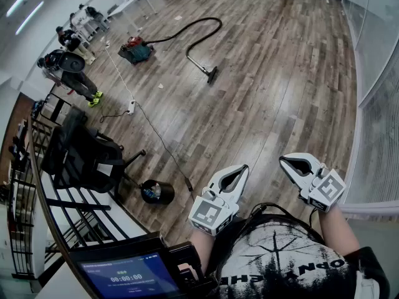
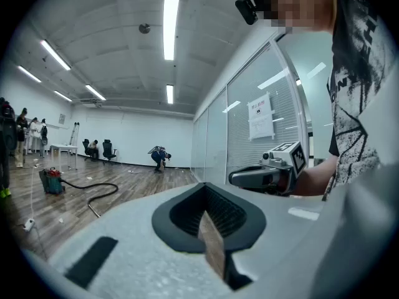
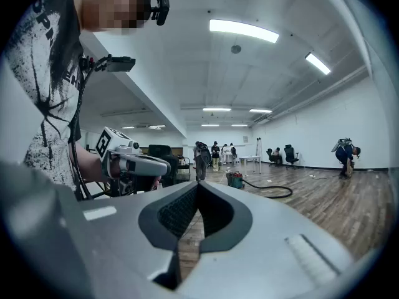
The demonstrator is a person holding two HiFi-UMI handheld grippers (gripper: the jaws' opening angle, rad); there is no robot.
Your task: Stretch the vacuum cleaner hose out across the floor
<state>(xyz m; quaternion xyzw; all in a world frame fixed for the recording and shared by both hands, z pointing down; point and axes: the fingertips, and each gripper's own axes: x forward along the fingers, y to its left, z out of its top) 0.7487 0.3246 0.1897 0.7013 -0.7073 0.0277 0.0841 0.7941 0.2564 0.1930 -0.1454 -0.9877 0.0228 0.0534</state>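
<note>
A red and teal vacuum cleaner (image 1: 136,50) stands far off on the wood floor, at the upper left of the head view. Its black hose (image 1: 201,25) loops to the right and ends in a wand with a floor nozzle (image 1: 212,75). My left gripper (image 1: 244,167) and right gripper (image 1: 282,160) are held close to my body, both shut and empty, pointing toward the room. The left gripper view shows the vacuum cleaner (image 2: 51,180) and the hose (image 2: 100,195) far away. In the right gripper view the vacuum cleaner (image 3: 235,179) and the hose (image 3: 274,193) also lie at a distance.
A black office chair (image 1: 87,154) and a round black bin (image 1: 156,192) stand near my left, beside a railing. A white power strip (image 1: 131,106) with a long cable lies on the floor. Several people are at the far left. A glass wall (image 1: 374,73) runs along the right.
</note>
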